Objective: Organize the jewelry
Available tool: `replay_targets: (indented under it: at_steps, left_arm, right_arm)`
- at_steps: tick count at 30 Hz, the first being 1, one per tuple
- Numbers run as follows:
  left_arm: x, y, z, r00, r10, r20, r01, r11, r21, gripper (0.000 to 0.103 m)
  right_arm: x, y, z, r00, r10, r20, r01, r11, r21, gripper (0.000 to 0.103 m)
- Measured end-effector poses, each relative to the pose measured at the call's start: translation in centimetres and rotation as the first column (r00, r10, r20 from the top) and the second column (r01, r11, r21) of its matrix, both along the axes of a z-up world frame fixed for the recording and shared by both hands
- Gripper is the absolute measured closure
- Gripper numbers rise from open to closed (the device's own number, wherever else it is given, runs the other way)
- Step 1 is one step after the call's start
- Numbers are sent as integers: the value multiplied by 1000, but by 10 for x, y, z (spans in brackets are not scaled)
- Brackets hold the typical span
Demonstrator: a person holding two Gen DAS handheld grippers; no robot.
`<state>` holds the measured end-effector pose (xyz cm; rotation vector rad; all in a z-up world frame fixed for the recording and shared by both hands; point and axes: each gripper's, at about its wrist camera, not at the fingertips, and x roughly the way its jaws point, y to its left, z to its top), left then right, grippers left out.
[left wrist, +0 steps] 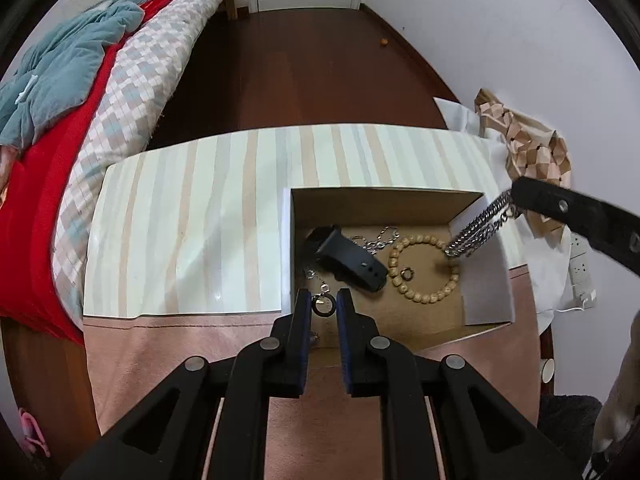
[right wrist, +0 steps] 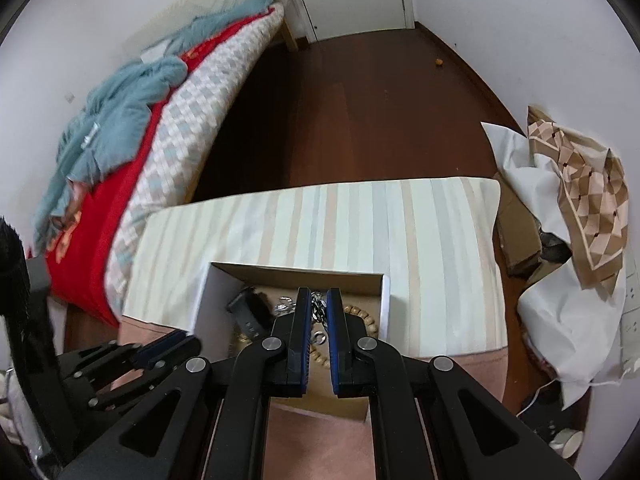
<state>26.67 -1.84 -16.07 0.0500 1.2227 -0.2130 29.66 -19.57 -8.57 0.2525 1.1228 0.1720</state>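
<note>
An open cardboard box [left wrist: 384, 208] sits on a striped mat [left wrist: 200, 220]. Inside it lie a black watch strap [left wrist: 348, 260], a wooden bead bracelet [left wrist: 424, 268], a small ring [left wrist: 406, 274] and a thin silver chain [left wrist: 380, 240]. My left gripper [left wrist: 324, 300] hovers over the box's near left corner, shut on a black ring pendant [left wrist: 324, 307] with a fine chain trailing from it. My right gripper [right wrist: 319, 298] is shut on a heavy silver chain [left wrist: 476, 228], which dangles over the box's right side and touches the bead bracelet. The same heavy silver chain [right wrist: 318, 310] shows between the right fingers.
A bed [left wrist: 120, 92] with red and teal bedding runs along the left. Dark wooden floor [left wrist: 304, 60] lies beyond the mat. A patterned paper bag [left wrist: 528, 148] and white wrapping [right wrist: 560, 320] crowd the right, with a power strip [left wrist: 580, 272] and paper cup [left wrist: 548, 370]. Pink cloth [left wrist: 160, 360] covers the near surface.
</note>
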Motion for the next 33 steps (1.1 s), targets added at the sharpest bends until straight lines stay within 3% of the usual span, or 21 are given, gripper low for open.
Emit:
replay_targets:
  at_steps: [7, 13, 14, 16, 18, 23, 25, 27, 31, 33]
  left_arm:
    - [4, -3, -9, 1000, 8, -26, -8, 1000, 13, 92]
    - [4, 1, -2, 998, 43, -36, -43, 999, 10, 87]
    - [4, 4, 0, 998, 49, -33, -49, 999, 4, 87]
    - [2, 7, 6, 998, 61, -31, -61, 998, 2, 82]
    - [1, 8, 11, 998, 62, -18, -62, 998, -2, 74]
    - [-8, 10, 26, 998, 66, 14, -66, 998, 21, 72]
    - [-12, 12, 31, 997, 74, 29, -75, 996, 38, 64]
    - [-18, 14, 34, 995, 83, 52, -86, 994, 65, 39]
    - [-29, 20, 43, 990, 99, 101, -108, 990, 95, 22]
    - [-33, 21, 44, 989, 99, 113, -111, 989, 103, 6]
  right_arm:
    - [23, 7, -14, 1000, 7, -2, -7, 995, -96, 95]
    - [23, 10, -38, 990, 35, -140, -47, 995, -86, 93]
    - [19, 9, -37, 988, 36, -148, -50, 995, -88, 91]
    - [9, 6, -31, 990, 27, -139, -40, 995, -92, 59]
    - [1, 3, -22, 992, 17, -122, -29, 995, -91, 44]
    - [-21, -3, -1, 996, -22, -89, 6, 985, -171, 44]
    - [-31, -4, 2, 996, -45, -81, 27, 976, -215, 37]
    - [-42, -5, 2, 994, -69, -81, 48, 971, -235, 25]
    - [-58, -8, -2, 991, -101, -91, 77, 970, -232, 3]
    - [-66, -8, -1, 989, -121, -80, 98, 964, -247, 1]
